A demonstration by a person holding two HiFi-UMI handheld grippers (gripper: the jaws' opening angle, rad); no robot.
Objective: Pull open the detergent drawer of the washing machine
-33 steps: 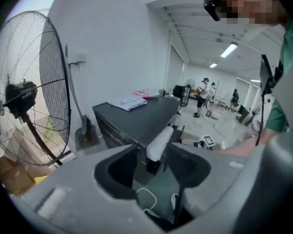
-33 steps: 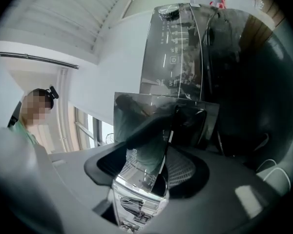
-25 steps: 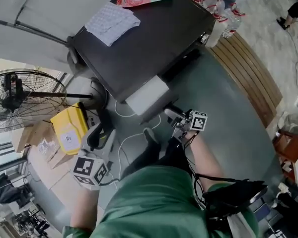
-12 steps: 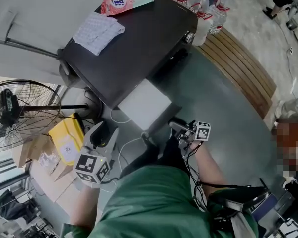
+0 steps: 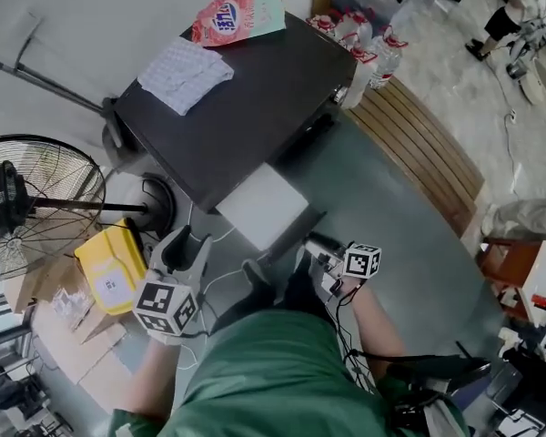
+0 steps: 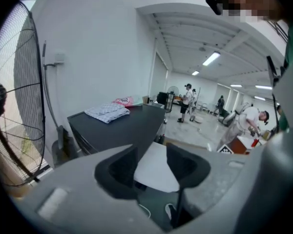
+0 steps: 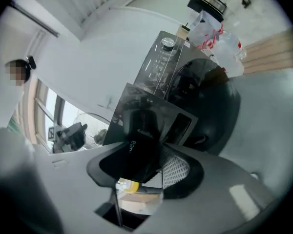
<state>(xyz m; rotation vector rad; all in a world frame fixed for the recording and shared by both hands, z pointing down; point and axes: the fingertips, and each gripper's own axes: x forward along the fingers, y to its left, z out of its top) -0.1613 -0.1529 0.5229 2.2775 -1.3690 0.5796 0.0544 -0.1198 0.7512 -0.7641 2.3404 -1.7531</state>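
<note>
**Detergent drawer [image 5: 262, 206]:** a white rectangular tray, shown drawn out toward the near side from the left end of the dark washing machine [image 5: 246, 107]. The right gripper [image 5: 320, 247] is held just beside the drawer's near right corner. Its jaws are parted, have just been closing, and have nothing between them. The left gripper [image 5: 184, 247] is held to the drawer's left, jaws apart and empty.

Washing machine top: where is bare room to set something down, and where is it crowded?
The dark washing machine top is bare in front of the folded checked cloth and the pink detergent bag. Crowded is the floor beside it, by the black standing fan and the yellow box.
</note>
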